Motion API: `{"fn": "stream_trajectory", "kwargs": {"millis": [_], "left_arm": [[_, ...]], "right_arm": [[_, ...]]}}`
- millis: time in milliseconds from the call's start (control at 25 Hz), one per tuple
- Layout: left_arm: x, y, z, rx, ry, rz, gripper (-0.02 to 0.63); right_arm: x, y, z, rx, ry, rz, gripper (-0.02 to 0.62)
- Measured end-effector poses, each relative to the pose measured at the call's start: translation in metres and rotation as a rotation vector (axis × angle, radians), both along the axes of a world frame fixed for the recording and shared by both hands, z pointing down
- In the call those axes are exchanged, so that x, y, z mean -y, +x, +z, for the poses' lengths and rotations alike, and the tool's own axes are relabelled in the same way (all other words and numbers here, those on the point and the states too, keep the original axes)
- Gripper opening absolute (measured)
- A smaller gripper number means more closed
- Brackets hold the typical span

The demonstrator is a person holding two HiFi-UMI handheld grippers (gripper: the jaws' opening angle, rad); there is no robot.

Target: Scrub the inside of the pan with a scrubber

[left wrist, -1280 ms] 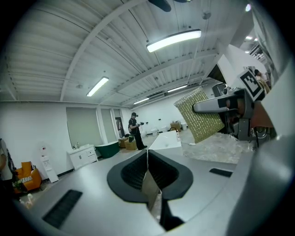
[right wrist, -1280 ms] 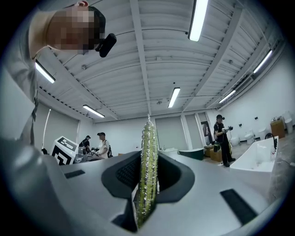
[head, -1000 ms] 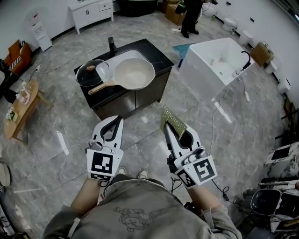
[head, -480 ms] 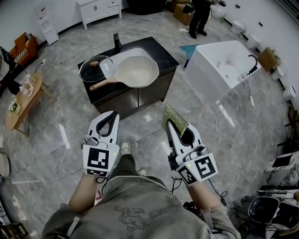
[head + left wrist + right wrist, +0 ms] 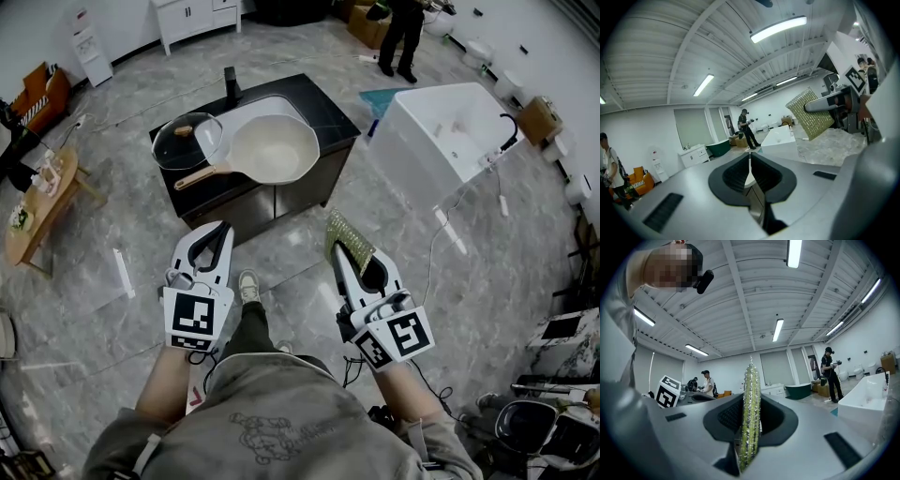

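Clamping the scrubber [image 5: 350, 241] edge-on so its face is free to rub, the right gripper [image 5: 337, 253] faces the pan [image 5: 274, 148] on the dark counter [image 5: 323, 117] at twelve o'clock, well apart, while the left gripper [image 5: 221, 228], closed and empty, looks free to steady it.

Grey sweatshirt [image 5: 272, 422], white left gripper [image 5: 223, 227] and right gripper [image 5: 336, 253]

The scrubber [image 5: 345, 240] looks rough, glittery woven mesh; pan [image 5: 277, 150] smooth cream inside, perhaps enamel; tabletop [image 5: 328, 117] glossy black.
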State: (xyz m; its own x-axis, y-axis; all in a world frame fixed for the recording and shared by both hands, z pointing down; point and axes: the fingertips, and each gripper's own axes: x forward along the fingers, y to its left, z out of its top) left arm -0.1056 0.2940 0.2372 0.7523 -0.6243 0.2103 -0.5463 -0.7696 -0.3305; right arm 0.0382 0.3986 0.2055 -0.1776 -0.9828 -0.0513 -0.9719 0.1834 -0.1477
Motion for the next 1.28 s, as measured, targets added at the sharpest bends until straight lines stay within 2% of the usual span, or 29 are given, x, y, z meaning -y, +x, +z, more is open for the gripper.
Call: {"fn": "stream_trajectory", "kwargs": {"millis": [440, 600, 680, 920, 1280], "left_arm": [[0.104, 0.007, 0.030, 0.035, -0.044, -0.011, 0.025], [0.147, 0.010, 0.044, 0.081, -0.080, 0.009, 0.029], [0.170, 0.010, 0.055, 0.119, -0.089, 0.010, 0.102], [0.231, 0.012, 0.086, 0.225, -0.145, 0.069, 0.197], [0.296, 0.012, 0.127, 0.367, -0.214, 0.170, 0.236]], "right_arm": [[0.108, 0.014, 0.027, 0.011, -0.072, -0.020, 0.074], [0.155, 0.018, 0.028, 0.012, -0.092, -0.022, 0.074], [0.179, 0.021, 0.031, 0.011, -0.105, -0.018, 0.074], [0.248, 0.025, 0.041, 0.008, -0.152, 0.000, 0.074], [0.334, 0.029, 0.066, -0.045, -0.241, -0.004, 0.074]]}}
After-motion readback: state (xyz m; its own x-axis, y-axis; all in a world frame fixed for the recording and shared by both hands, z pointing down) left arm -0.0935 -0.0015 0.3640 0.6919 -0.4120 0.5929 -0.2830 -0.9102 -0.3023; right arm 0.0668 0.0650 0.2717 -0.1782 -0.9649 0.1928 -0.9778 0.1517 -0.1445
